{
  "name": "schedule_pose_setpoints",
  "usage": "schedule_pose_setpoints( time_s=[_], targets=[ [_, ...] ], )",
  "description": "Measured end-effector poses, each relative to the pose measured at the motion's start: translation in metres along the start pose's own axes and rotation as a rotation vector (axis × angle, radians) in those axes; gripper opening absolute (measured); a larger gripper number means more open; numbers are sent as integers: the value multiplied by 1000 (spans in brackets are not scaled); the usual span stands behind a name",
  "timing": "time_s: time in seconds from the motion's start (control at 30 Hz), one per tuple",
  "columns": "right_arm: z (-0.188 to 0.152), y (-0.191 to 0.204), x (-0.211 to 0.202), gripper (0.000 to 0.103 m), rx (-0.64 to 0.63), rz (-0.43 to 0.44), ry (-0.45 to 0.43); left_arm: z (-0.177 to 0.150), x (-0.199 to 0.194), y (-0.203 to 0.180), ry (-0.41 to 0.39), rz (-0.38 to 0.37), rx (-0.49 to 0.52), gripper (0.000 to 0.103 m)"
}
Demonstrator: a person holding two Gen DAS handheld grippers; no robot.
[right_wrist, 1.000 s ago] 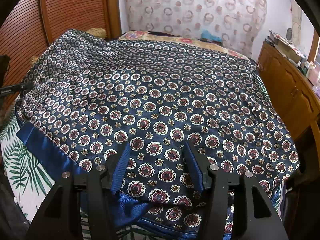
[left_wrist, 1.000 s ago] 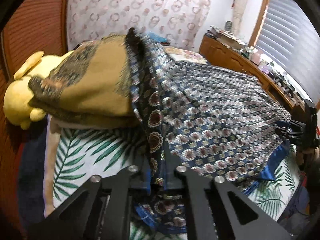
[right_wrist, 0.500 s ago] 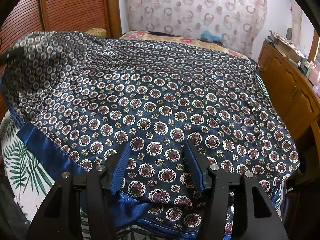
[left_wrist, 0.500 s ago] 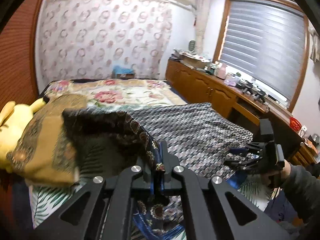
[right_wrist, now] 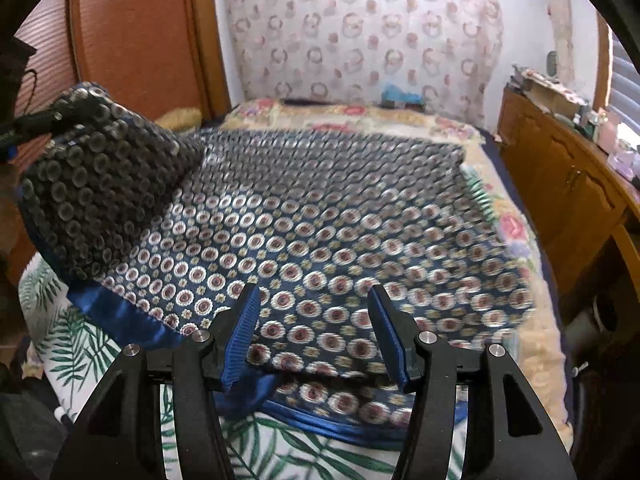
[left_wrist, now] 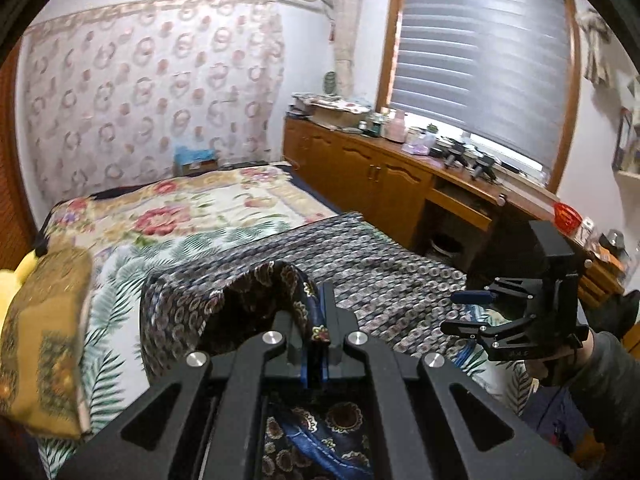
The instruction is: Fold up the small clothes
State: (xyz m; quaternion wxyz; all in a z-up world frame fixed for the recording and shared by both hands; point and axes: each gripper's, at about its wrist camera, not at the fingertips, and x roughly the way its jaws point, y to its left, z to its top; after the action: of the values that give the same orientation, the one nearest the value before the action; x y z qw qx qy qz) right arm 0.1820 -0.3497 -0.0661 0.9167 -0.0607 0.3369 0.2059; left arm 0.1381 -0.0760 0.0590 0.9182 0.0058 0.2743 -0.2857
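A dark blue garment printed with small ringed medallions and edged in plain blue lies spread on the bed. My left gripper is shut on its blue-trimmed edge and holds that corner raised, so the cloth arches over itself and shows its dull reverse. In the right wrist view the left gripper shows at the far left edge. My right gripper hovers open just above the garment's near edge, with nothing between its blue pads. It also appears at the right, over the bed's edge, in the left wrist view.
A brown-gold cushion and a yellow plush toy sit at the bed's left side. A floral bedspread covers the far half, and a palm-leaf sheet covers the near half. Wooden cabinets with clutter line the right wall.
My left gripper has risen and carried the garment's corner up and over toward the middle, folding the cloth over. My right gripper has lifted slightly off the near edge and stayed open.
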Motion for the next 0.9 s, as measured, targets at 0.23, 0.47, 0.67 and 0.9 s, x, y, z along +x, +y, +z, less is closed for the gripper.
schedule_pose_setpoints(
  time_s=[0.23, 0.47, 0.67, 0.9],
  targets=[
    [2, -16, -32, 57, 20, -26, -54, 18, 21, -37, 18, -47, 51, 0],
    [-5, -23, -38, 57, 32, -28, -61, 11, 44, -56, 118, -76, 91, 29],
    [-7, -26, -37, 57, 43, -28, -53, 1, 31, -53, 126, -66, 73, 50],
    [-3, -21, -32, 57, 39, -5, -50, -12, 10, -34, 114, -25, 47, 50]
  ],
)
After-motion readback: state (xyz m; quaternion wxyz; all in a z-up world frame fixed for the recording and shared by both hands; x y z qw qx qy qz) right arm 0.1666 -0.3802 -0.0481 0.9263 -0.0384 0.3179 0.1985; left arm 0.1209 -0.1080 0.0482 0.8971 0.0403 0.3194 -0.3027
